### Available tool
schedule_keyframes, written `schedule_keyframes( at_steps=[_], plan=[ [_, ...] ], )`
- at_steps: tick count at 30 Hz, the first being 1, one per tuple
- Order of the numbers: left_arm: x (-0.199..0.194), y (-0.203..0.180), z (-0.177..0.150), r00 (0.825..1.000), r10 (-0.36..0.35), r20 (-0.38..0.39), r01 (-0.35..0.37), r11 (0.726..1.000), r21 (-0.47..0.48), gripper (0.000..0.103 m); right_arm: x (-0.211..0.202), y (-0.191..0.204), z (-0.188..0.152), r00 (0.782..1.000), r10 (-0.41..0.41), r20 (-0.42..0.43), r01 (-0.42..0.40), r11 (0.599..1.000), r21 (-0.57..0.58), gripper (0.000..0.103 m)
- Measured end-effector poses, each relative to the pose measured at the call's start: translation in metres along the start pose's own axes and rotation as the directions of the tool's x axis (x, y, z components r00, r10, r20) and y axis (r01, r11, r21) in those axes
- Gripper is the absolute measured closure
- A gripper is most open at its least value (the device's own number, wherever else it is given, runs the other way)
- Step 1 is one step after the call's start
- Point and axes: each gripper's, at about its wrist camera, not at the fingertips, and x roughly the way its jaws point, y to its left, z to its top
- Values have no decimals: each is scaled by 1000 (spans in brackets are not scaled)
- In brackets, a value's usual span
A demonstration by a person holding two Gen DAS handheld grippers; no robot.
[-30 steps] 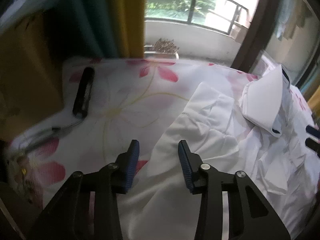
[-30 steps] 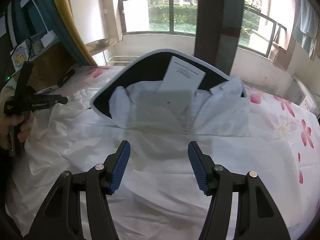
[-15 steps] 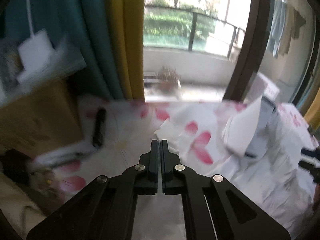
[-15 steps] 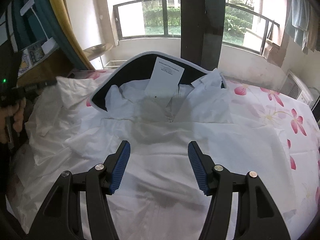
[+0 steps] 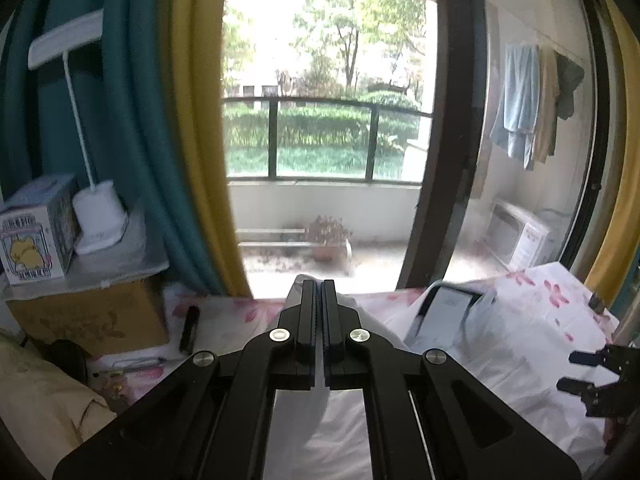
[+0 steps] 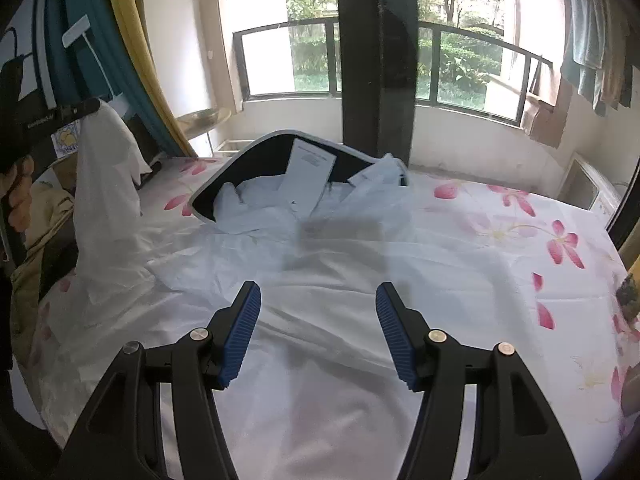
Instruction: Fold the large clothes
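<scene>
**Right wrist view: white garment spread on the floral bed, one corner lifted**

Right wrist view shows us a bed covered by a white sheet with pink flowers (image 6: 520, 232), set before a balcony window with a dark railing (image 6: 480, 40); teal and yellow curtains (image 6: 120, 60) hang at left. A large white cloth garment (image 6: 320, 280) lies spread over the sheet, its collar end resting against a black white-rimmed board (image 6: 256, 156).

Our right gripper (image 6: 318, 332) hovers above the garment with its blue pads wide apart, gripping nothing. Our left gripper (image 5: 319, 320) is raised, jaws closed on a pinch of the white fabric, which hangs from it in a drape.
</scene>
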Motion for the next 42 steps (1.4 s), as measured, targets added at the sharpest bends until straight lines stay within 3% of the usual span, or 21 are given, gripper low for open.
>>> schedule_keyframes(
  at_steps=[4, 11, 17, 24, 26, 28, 30, 32, 34, 36, 39, 42],
  plan=[
    [-6, -34, 7, 999, -7, 37, 7, 1000, -5, 101, -11, -20, -7, 1000, 9, 8, -9, 1000, 8, 43],
    [9, -98, 2, 998, -51, 24, 51, 999, 10, 101, -28, -55, -17, 1000, 5, 21, -5, 1000, 22, 43],
    [26, -164, -11, 992, -125, -27, 127, 990, 57, 101, -37, -88, -30, 1000, -5, 22, 3, 997, 72, 43],
    [57, -235, -40, 964, -235, -123, 247, 964, 96, 101, -43, -126, -46, 999, -38, 8, 37, 990, 133, 43],
    [71, -251, -54, 943, -264, -201, 286, 954, 91, 101, -46, -135, -50, 998, -55, 4, 54, 987, 153, 43],
    [86, -265, -73, 900, -313, -303, 350, 934, 73, 100, -49, -142, -54, 998, -70, 1, 69, 983, 168, 43],
    [94, -273, -92, 851, -361, -381, 409, 911, 50, 88, -50, -148, -58, 996, -85, -8, 85, 980, 180, 43],
    [92, -275, -108, 809, -405, -425, 459, 888, 28, 54, -51, -152, -60, 995, -98, -19, 100, 977, 187, 43],
    [82, -270, -118, 777, -447, -444, 503, 864, 9, 53, -50, -153, -61, 994, -109, -30, 112, 976, 187, 43],
    [70, -257, -124, 761, -469, -450, 524, 851, 0, 53, -48, -151, -59, 993, -115, -38, 120, 977, 177, 43],
    [54, -221, -124, 784, -448, -430, 493, 870, -9, 53, -41, -144, -53, 992, -116, -47, 122, 982, 147, 43],
    [44, -175, -121, 846, -360, -393, 393, 920, 2, 53, -27, -132, -38, 993, -109, -48, 113, 989, 93, 43]
  ],
)
